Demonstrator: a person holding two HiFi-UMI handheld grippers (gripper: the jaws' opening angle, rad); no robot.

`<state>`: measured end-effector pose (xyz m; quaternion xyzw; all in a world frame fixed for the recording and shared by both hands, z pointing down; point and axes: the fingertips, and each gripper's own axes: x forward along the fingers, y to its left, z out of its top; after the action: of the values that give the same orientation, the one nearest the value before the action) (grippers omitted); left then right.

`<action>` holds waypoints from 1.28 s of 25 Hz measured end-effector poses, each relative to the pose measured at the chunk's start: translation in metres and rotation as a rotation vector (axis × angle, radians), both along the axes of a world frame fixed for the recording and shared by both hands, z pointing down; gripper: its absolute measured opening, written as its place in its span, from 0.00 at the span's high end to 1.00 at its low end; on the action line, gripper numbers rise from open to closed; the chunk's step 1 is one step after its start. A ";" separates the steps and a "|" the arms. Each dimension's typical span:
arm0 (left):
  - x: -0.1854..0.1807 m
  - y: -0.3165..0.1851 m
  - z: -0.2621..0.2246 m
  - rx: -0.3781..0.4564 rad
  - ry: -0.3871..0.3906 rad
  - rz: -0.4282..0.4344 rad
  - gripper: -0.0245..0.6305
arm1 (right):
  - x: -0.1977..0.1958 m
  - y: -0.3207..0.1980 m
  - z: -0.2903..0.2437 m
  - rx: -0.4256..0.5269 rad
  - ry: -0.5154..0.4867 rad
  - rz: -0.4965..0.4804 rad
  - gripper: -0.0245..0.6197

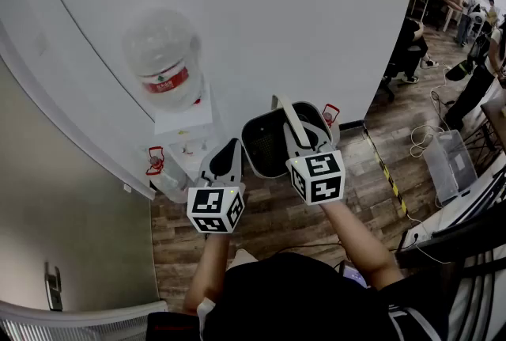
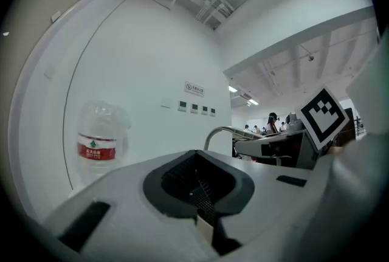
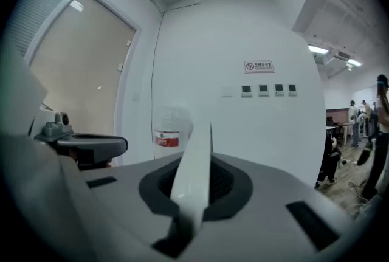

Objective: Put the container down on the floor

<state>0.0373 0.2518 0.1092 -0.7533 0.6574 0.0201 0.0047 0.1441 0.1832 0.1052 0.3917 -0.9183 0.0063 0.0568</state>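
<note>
The container point(image 1: 267, 143) is a dark grey bin with a mesh-like inside and a pale rim. It hangs above the wooden floor point(image 1: 277, 221) close to the white wall. Its white strap handle point(image 1: 291, 119) rises from the rim, and my right gripper point(image 1: 303, 143) is shut on it. In the right gripper view the handle point(image 3: 196, 175) runs up between the closed jaws. My left gripper point(image 1: 230, 148) is level beside the bin's left edge, jaws together with nothing seen between them. From the left gripper view the curved handle point(image 2: 220, 132) shows ahead to the right.
A water dispenser point(image 1: 186, 126) with a large clear bottle point(image 1: 162, 58) stands against the wall, left of the bin. Yellow-black tape point(image 1: 387, 173) crosses the floor on the right. Beyond it are a clear plastic box point(image 1: 451, 161), cables and people at desks point(image 1: 411, 47).
</note>
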 end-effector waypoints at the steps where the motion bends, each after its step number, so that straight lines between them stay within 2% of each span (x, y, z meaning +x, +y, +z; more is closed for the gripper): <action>1: 0.001 0.000 0.000 -0.004 0.001 0.001 0.94 | 0.001 0.001 0.000 -0.004 0.000 0.000 0.91; 11: 0.005 -0.005 -0.002 -0.007 0.011 0.005 0.94 | 0.004 -0.002 0.001 -0.024 -0.025 -0.006 0.91; 20: 0.022 -0.010 0.001 -0.011 0.016 0.013 0.94 | 0.015 -0.004 0.005 -0.028 -0.016 -0.027 0.91; 32: 0.035 -0.008 0.016 -0.043 0.041 -0.010 0.94 | 0.027 -0.006 0.021 -0.063 -0.018 -0.049 0.91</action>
<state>0.0718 0.2438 0.1250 -0.7493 0.6614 0.0216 -0.0248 0.1715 0.1772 0.1260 0.3670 -0.9275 0.0376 0.0609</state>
